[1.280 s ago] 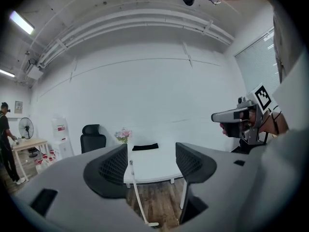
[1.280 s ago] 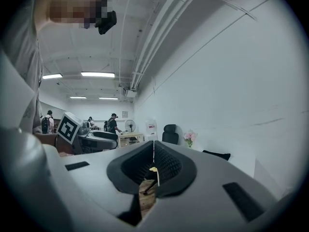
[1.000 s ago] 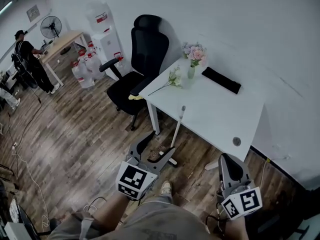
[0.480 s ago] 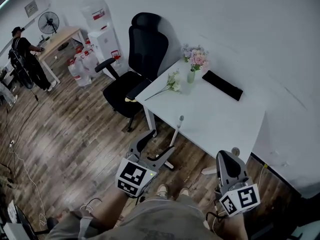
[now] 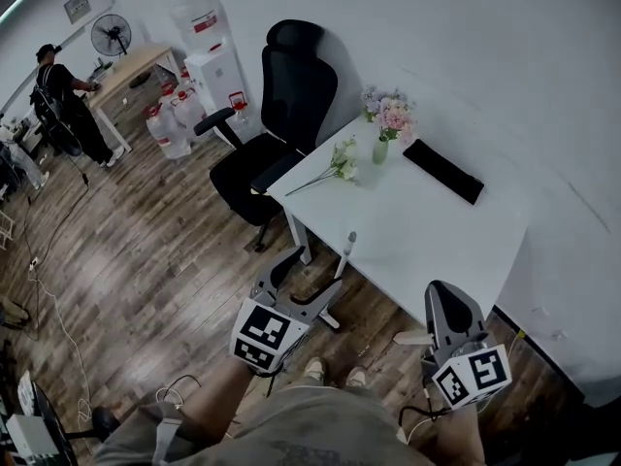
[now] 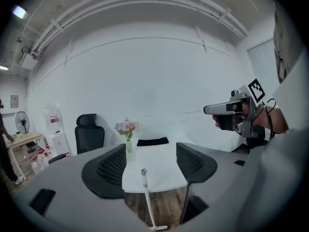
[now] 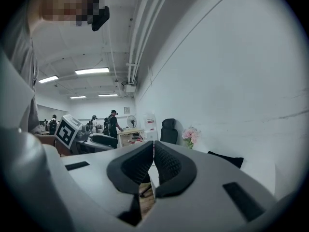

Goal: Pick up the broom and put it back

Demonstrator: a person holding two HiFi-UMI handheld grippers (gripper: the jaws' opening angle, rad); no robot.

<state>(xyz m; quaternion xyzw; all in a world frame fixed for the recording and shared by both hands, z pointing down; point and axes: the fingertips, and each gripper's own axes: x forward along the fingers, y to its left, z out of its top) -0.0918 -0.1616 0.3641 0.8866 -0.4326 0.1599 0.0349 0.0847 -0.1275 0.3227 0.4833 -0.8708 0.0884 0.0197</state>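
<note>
Now you are closing in. Compared with the head view a second ago, both your shoes are showing beneath you and the white table is sitting a little nearer, so you are stepping up rather than reaching.

The broom is leaning against the table's front edge, its head resting on the wooden floor and its handle tip rising just above the tabletop.

Your left gripper is hanging near it with the jaws spread wide and gripping nothing. In its own view the broom is lining up in the gap ahead, still apart from both pads.

Your right gripper is waiting off to the side, jaws pressed together and empty.

The grasp itself is looking like the next step.
</note>
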